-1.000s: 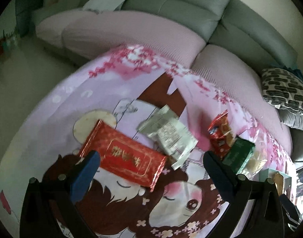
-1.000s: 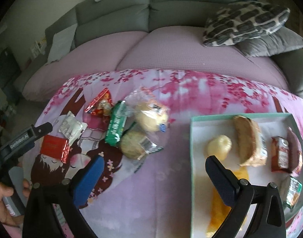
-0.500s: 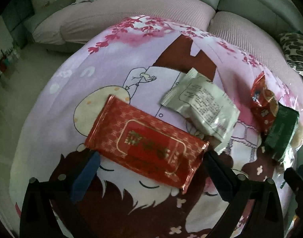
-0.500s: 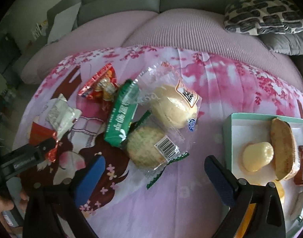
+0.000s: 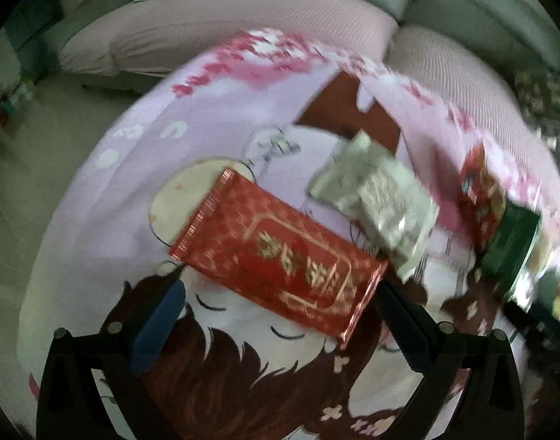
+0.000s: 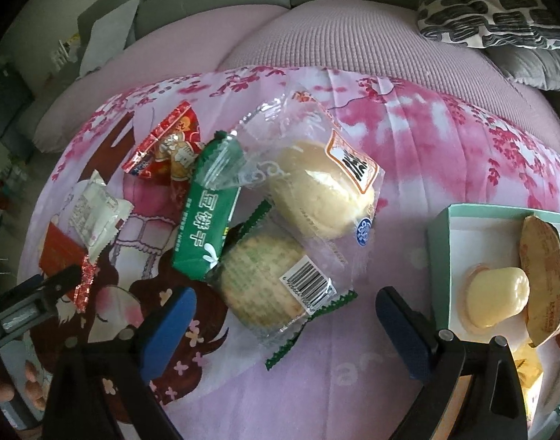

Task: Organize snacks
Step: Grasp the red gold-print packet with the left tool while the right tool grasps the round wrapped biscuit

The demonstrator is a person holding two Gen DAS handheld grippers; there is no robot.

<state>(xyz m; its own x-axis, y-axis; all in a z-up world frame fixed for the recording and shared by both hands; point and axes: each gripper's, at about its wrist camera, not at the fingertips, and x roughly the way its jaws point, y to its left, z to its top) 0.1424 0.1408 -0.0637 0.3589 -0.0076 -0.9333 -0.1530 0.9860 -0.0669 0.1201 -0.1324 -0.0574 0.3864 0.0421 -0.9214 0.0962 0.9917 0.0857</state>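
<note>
Red foil packet (image 5: 276, 260) (flat, rectangular), crinkled edges

Snack packets lie scattered on a pink cartoon-print cloth (image 6: 408, 139) covering the worktop; a teal tray (image 6: 439, 242) rests right of the right jaws.

We see a flat red foil packet with gold lattice and gold characters (image 5: 280, 256), a crinkled silver-white wrapper with fine grey print (image 5: 382, 201), and a green biscuit pack with white characters (image 6: 206, 216). Clear bag with pale yellow bun (image 6: 316, 190) has an orange-black label. The cartoon-printed cloth (image 6: 408, 139) is lilac with pink blossoms. Mint-green box (image 6: 439, 242), white inside. Gripper pads (image 6: 168, 326) blue.
</note>
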